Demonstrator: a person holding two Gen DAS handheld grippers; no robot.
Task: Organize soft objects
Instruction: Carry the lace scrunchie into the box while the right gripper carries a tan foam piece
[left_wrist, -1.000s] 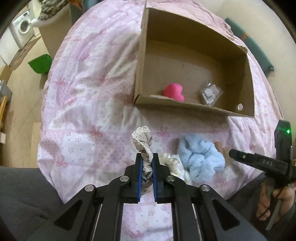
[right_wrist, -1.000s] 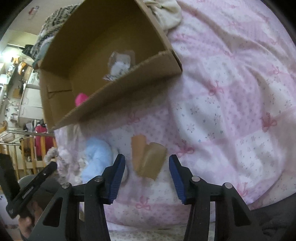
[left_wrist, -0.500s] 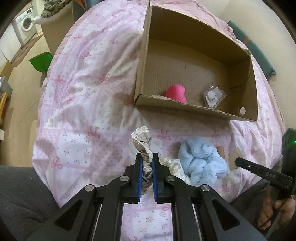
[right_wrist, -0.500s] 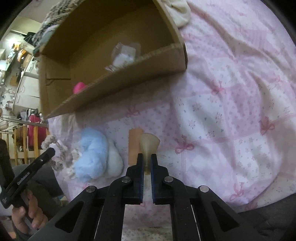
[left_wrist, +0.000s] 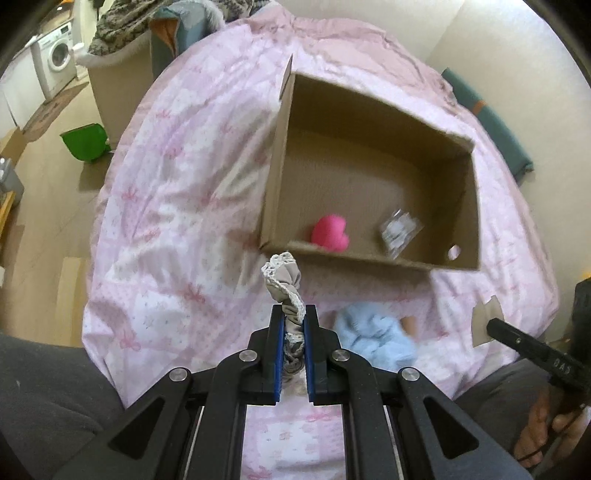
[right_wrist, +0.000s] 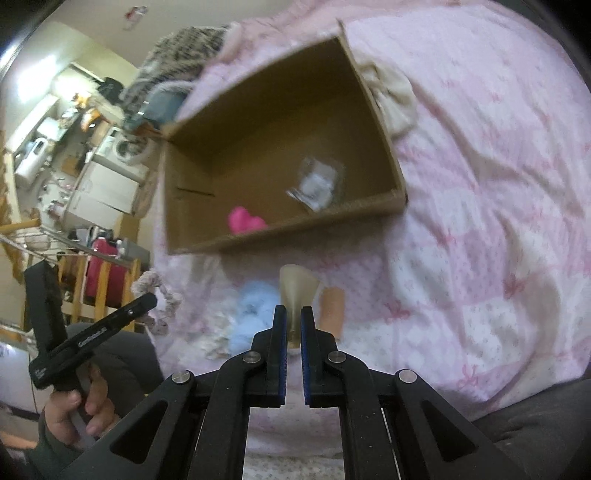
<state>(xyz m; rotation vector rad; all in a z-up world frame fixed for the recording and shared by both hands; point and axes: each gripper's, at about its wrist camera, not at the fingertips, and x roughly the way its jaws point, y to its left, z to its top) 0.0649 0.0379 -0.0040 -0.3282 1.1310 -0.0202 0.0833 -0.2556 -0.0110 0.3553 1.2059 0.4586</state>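
While the left gripper (left_wrist: 292, 325) clamps a lace-trimmed scrunchie (left_wrist: 286, 291) raised toward the cardboard box (left_wrist: 369, 258), presumably for dropping in, its view shows the blue plush (left_wrist: 373, 338) on the pink quilt (left_wrist: 177, 229). From the right wrist, the right gripper (right_wrist: 293, 326) pinches what looks like a beige pad (right_wrist: 297, 291), a second tan piece (right_wrist: 332, 306) lying just beside, barely seen opposite.

a big bed (left_wrist: 177, 206) with a pink bow-print cover filled most of the room. the floor (left_wrist: 48, 192) beside it was light wood. a white washing machine (left_wrist: 55, 59) stood far back by a mat. a green bin (left_wrist: 85, 142) sat on the floor. the wall (left_wrist: 491, 48) was plain cream. a bright light (right_wrist: 40, 74) shone over a messy kitchen corner.
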